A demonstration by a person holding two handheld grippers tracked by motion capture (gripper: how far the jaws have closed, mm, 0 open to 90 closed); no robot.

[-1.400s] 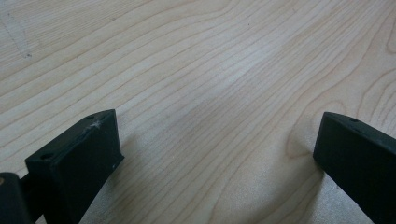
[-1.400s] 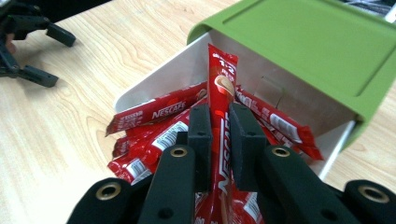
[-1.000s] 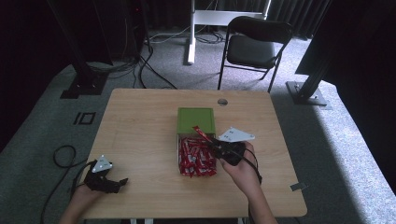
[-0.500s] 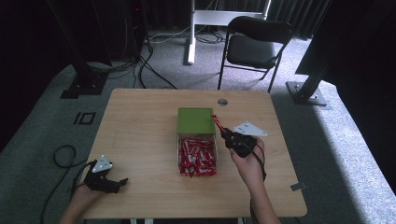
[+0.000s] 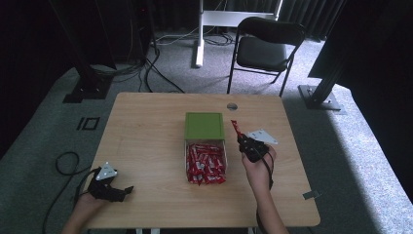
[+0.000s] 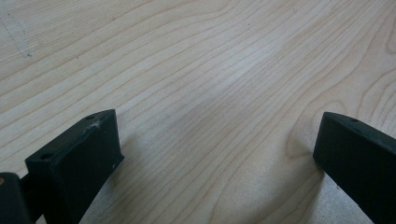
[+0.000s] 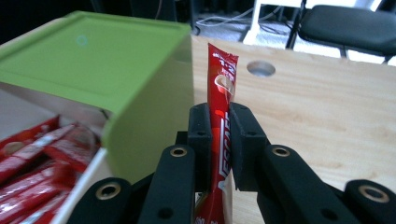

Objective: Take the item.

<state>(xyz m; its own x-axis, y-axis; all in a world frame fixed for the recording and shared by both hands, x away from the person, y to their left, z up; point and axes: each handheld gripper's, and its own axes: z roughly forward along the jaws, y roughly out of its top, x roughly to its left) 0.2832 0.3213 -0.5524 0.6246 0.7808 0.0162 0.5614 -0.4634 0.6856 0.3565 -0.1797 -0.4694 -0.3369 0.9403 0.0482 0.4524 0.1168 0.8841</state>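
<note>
A green box with its drawer pulled toward me stands mid-table, and the drawer holds several red coffee sachets. Just right of the box, my right gripper is shut on one red sachet. In the right gripper view that sachet stands upright, pinched between the black pads, beside the green box. My left gripper rests at the table's front left corner. In the left gripper view its jaws stand wide apart over bare wood, so the left gripper is open with nothing in it.
A round cable hole sits in the tabletop behind the box. A black folding chair and stand legs are on the carpet beyond the table. A cable trails off the left edge.
My right gripper has lifted a red sachet out of the drawer and carried it to the right of the green box, then sunk a little. The left gripper has not moved.
</note>
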